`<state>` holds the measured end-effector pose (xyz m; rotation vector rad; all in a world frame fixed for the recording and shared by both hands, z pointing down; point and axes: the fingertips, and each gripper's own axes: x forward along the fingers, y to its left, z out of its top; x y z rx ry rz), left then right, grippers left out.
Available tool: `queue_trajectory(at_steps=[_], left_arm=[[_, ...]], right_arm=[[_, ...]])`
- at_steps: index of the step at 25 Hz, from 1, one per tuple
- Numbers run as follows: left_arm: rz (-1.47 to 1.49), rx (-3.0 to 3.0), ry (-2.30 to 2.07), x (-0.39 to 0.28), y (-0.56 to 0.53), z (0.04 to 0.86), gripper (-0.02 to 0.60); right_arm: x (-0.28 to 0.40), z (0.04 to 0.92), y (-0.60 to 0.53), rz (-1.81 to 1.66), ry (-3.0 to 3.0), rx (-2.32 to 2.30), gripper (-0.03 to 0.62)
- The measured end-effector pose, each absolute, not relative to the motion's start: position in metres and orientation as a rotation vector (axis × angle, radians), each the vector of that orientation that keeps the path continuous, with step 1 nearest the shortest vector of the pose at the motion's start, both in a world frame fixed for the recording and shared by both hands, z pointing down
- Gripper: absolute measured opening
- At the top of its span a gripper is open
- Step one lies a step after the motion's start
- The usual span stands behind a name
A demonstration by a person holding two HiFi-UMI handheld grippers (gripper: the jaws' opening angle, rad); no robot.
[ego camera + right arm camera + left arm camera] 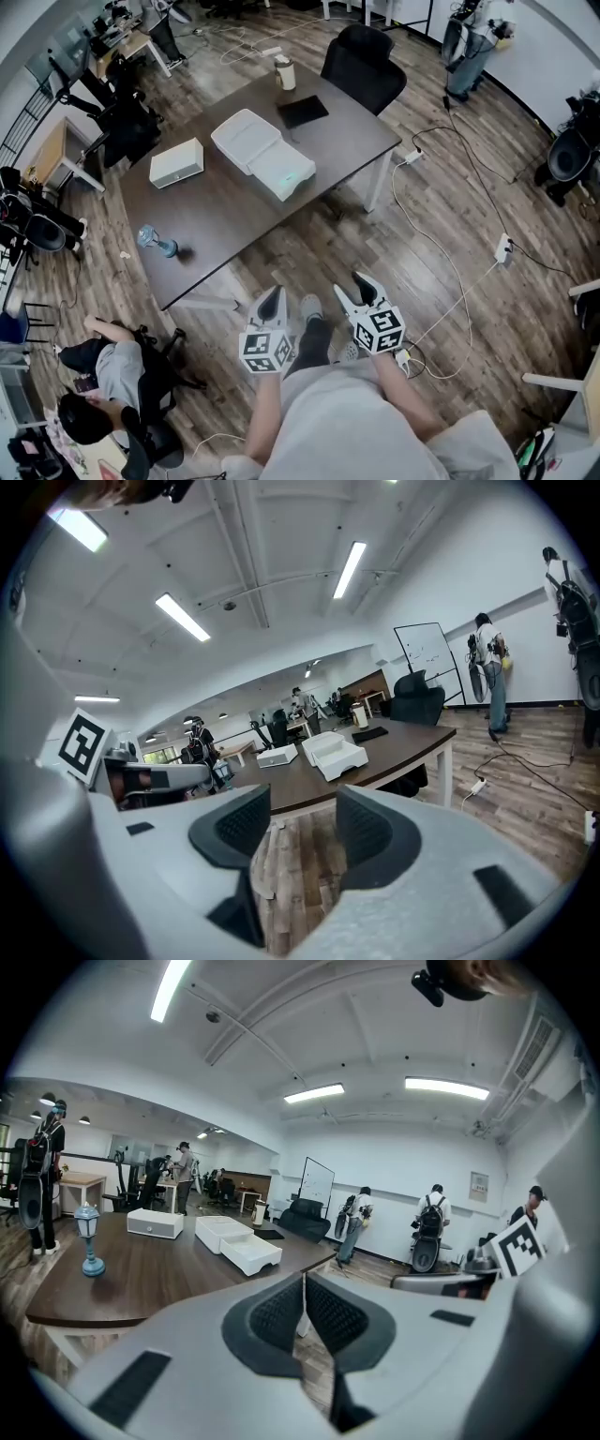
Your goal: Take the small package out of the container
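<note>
Container: one, white, lying open in two shallow halves near the middle of the worktop.
Small package: I cannot make it out clearly from here. A faint greenish patch shows in the nearer half, so it is probably lying inside there.
Handling, as I judge: probably light and small, maybe with a smooth wrapper that can slip. The container also looks light and may slide when the package is pulled.
Where to hold: across the package's two narrow sides or a free edge, while one gripper steadies the container's wall.
Left gripper: jaws together, nothing between them.
Right gripper: jaws apart, only the floor seen between them.
Position: both grippers are well apart from the worktop.
Other things, counted: one white box, one black flat pad, one cup, one small blue lamp.
</note>
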<state>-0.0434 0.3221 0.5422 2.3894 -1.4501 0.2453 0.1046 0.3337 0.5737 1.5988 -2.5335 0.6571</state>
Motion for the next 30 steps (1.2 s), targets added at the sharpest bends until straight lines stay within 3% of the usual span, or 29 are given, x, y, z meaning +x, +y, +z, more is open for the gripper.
queue_trajectory(at_steps=[6, 30], left_arm=[[0.250, 2.378, -1.467, -0.050, 0.291, 0.542, 0.006], [0.217, 2.396, -1.415, -0.070, 0.112, 0.543, 0.006]], right_arm=[[0.092, 0.574, 0.303, 0.673, -2.544, 1.547, 0.302], [0.071, 0.585, 0.147, 0.690, -2.484, 1.546, 0.299]])
